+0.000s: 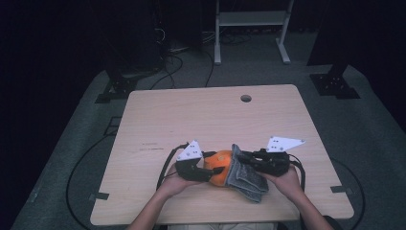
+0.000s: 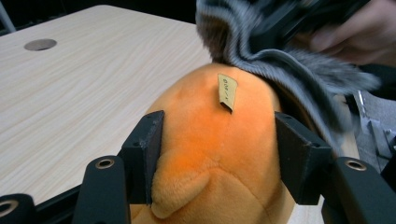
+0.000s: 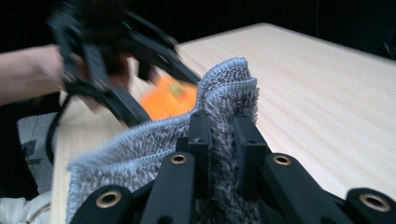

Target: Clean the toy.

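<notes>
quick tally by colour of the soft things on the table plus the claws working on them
orange plush toy: 1, pinched between the left claw's pads
grey fuzzy cloth: 1, clamped by the right claw, draped against the toy
black claws: 2, left claw and right claw
total: 4

Left gripper [image 1: 207, 171]: held low in the left hand [image 1: 173, 184], jaws pointing right, pads pressed on both flanks of what lies between them
Right gripper [image 1: 241, 162]: in the right hand [image 1: 286, 180], jaws pointing left, nearly together; clamped
Forearms: converging from the bottom edge
</notes>
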Demonstrator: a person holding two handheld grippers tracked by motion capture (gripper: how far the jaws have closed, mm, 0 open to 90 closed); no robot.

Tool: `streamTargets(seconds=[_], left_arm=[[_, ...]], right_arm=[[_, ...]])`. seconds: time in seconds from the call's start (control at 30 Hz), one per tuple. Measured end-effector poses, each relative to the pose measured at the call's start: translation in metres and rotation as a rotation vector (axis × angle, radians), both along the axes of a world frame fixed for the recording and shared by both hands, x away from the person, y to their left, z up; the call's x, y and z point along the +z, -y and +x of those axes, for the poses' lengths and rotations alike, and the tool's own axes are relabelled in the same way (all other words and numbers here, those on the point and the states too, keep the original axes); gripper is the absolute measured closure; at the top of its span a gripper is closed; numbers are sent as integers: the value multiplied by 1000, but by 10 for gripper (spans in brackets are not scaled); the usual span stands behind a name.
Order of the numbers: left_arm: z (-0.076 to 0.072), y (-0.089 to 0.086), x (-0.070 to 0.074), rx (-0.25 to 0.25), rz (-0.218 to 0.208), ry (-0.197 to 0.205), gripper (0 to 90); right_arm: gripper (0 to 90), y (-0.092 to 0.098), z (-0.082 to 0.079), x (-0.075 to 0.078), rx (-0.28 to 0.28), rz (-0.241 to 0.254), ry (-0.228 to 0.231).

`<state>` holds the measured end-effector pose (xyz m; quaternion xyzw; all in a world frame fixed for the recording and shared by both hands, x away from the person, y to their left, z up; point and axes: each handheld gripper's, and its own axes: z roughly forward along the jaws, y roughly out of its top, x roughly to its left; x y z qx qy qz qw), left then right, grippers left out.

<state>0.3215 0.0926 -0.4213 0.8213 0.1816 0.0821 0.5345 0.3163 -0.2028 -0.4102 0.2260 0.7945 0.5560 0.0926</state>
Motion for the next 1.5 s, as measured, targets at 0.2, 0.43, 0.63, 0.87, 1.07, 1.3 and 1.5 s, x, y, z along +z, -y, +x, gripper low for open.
streamTargets(seconds=[0.2,0.43,0.63,0.87,1.07,1.3,1.5], left_arm=[[0,0,-1,9,-1,7,392],[-2,8,-1,11,0,4,381],[5,0,-4,-22,-14,-47,160],[12,5,-21,-61,6,-98,81],[7,5,-20,-25,-7,-35,293],[0,3,0,27,-27,10,374],[-6,5,12,43,22,41,376]], right_arm=[[790,27,7,-15,-79,-25,-61],[787,1,-12,10,19,32,29],[788,-2,-3,-3,8,0,-8],[787,18,-3,-12,-32,10,-41],[786,33,1,-22,-83,-9,-70],[787,39,-5,-16,-88,27,-67],[787,13,-21,19,19,110,27]])
